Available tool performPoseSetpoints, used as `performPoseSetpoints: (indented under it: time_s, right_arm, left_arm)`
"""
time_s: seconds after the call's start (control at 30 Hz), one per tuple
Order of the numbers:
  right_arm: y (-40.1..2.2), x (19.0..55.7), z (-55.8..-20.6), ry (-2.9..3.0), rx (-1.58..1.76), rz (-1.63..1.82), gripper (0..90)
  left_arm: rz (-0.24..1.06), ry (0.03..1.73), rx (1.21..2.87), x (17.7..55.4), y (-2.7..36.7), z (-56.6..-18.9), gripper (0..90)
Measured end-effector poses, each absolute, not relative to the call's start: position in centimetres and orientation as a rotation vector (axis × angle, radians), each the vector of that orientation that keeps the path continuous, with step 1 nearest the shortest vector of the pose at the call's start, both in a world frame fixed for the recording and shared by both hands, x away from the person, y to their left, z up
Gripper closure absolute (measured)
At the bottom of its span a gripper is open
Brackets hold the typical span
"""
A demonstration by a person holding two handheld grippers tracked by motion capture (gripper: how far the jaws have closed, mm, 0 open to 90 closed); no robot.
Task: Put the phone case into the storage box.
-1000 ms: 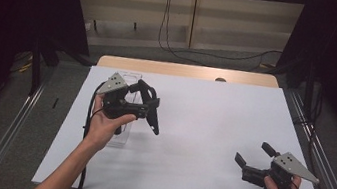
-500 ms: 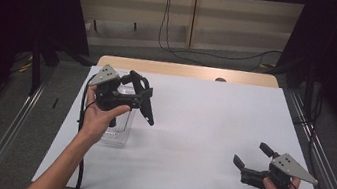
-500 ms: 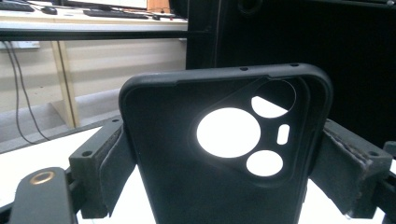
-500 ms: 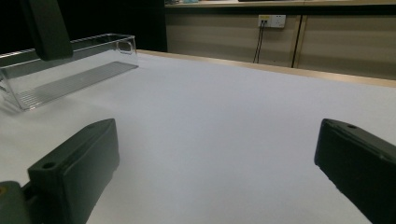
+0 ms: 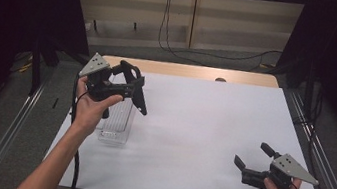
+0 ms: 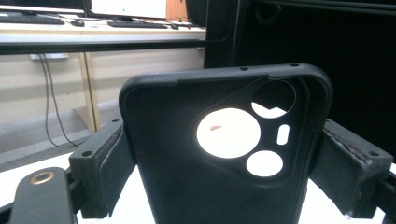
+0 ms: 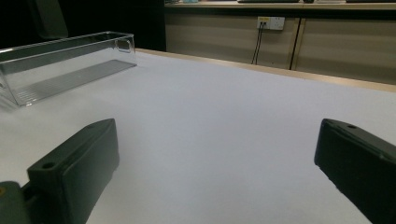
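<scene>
The left claw, clamped on a black phone case, has swung toward the clear tray at frame left, suggesting placement there; the right claw rests wide open, empty.

Phone case: black. Gripper pads: black. Tray: clear, colourless plastic. Table cover: plain white, with a tan wooden edge. Gripper plate: grey.

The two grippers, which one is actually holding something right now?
The left gripper, raised over the clear tray, is clamped on a black phone case. The right gripper sits low near the table's right front corner, jaws apart and empty.
</scene>
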State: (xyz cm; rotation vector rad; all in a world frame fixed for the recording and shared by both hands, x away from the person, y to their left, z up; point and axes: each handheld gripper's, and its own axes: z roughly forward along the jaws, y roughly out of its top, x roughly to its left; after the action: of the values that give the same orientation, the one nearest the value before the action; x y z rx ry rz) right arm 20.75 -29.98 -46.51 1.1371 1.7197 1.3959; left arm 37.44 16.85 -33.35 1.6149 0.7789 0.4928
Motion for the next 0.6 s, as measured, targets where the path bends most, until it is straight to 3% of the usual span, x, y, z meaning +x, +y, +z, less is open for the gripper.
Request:
performPoseSetpoints:
  time_s: [0.6]
  right_arm:
    - [-30.0,20.8,-46.7,1.727,1.156,1.399,0.0]
  left_arm:
    - [0.586,0.871,1.573,39.4,19.4,-32.5,13.9]
